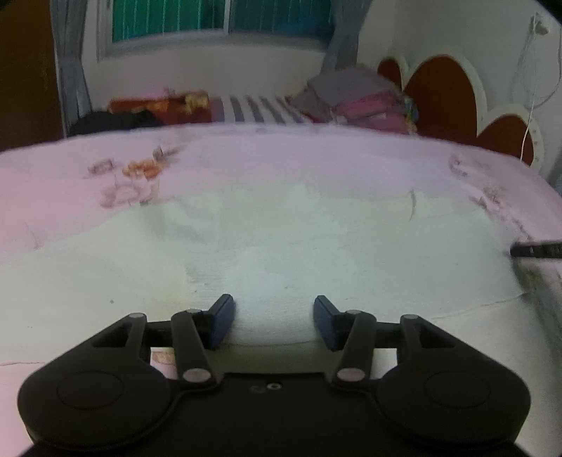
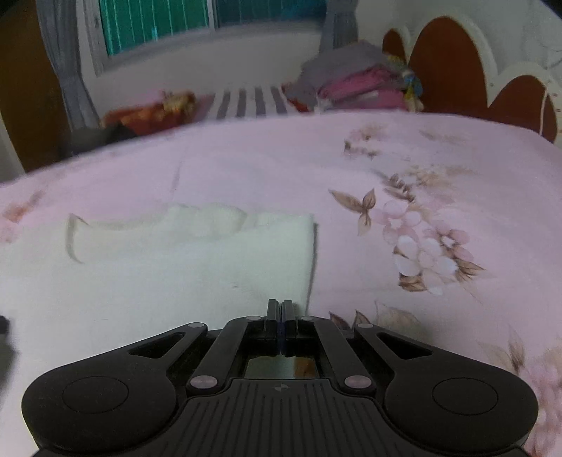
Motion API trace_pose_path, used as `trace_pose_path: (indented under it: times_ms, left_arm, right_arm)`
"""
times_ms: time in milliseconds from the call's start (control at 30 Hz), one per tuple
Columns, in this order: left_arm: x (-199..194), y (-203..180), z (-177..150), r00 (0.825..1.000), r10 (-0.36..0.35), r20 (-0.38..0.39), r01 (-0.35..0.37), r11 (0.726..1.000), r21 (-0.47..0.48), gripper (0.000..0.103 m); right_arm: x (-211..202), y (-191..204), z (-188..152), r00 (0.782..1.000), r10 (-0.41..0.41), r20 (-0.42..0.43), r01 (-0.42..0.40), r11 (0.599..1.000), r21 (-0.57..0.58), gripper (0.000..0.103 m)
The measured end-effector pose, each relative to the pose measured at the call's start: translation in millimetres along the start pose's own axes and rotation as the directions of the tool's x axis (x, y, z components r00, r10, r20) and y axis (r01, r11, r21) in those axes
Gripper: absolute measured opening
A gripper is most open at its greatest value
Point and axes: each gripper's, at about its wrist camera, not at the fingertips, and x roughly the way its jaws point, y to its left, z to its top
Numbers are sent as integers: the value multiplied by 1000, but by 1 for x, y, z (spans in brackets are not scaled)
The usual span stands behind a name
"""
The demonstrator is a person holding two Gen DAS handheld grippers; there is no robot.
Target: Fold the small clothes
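A pale white-green garment (image 1: 281,242) lies spread flat on the pink floral bedsheet (image 1: 52,182). My left gripper (image 1: 273,311) is open, its blue pads just above the garment's near edge. In the right wrist view the same garment (image 2: 175,260) lies to the left, its right edge folded near the centre. My right gripper (image 2: 280,309) is shut at the garment's near right corner; whether cloth is pinched between the fingers cannot be told. The right gripper's tip shows at the far right of the left wrist view (image 1: 537,249).
A stack of folded pink and grey clothes (image 2: 354,86) sits at the far side near the brown headboard (image 2: 446,66). Striped cloth (image 2: 249,100) and an orange-red heap (image 2: 147,112) lie along the far edge. A window (image 1: 217,17) is behind.
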Motion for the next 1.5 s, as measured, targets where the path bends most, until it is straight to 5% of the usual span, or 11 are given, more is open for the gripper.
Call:
trace_pose_path:
  times_ms: [200,467,633,833,967,1000,1033,1067,1233,1367,1500]
  left_arm:
    - [6,-5,-14,999,-20,-36,19,999,-35,51]
    - [-6,7,-21,999,-25,-21,23,996,-84,64]
    - [-30,37,-33,998,46,39,-38,982,-188,82]
    - [-57,103,-55,983,179,28,-161,932,-323,83]
    - [-80,163,-70,969,247,25,-206,856,-474,71]
    - [-85,177,-74,966,256,27,-206,834,-512,66]
    - [-92,195,-78,961,275,28,-214,804,-555,65]
    - [-96,209,-81,956,292,30,-219,778,-589,65]
    - [-112,276,-95,942,329,60,-170,625,-762,54]
    - [-114,319,-101,928,356,108,-96,511,-854,48]
    - [-106,345,-106,917,376,135,-43,429,-902,23]
  right_arm:
    - [-13,8,-37,999,23,-30,-24,999,-24,0]
    - [-18,12,-39,998,7,-55,-7,1000,0,0]
    - [-41,9,-38,1000,16,8,-16,999,45,0]
    - [-49,19,-41,999,39,-1,-39,997,71,0]
    - [-44,34,-44,999,41,0,-41,998,53,6]
    - [-43,37,-44,999,35,6,-35,998,50,20]
    - [-43,40,-45,999,28,19,-29,998,48,60]
    - [-45,43,-45,999,22,48,-24,999,45,77]
    - [-45,54,-39,996,51,73,-54,997,47,76]
    - [-41,57,-34,997,52,64,-57,995,82,62]
    - [-37,56,-30,998,36,51,-42,994,105,57]
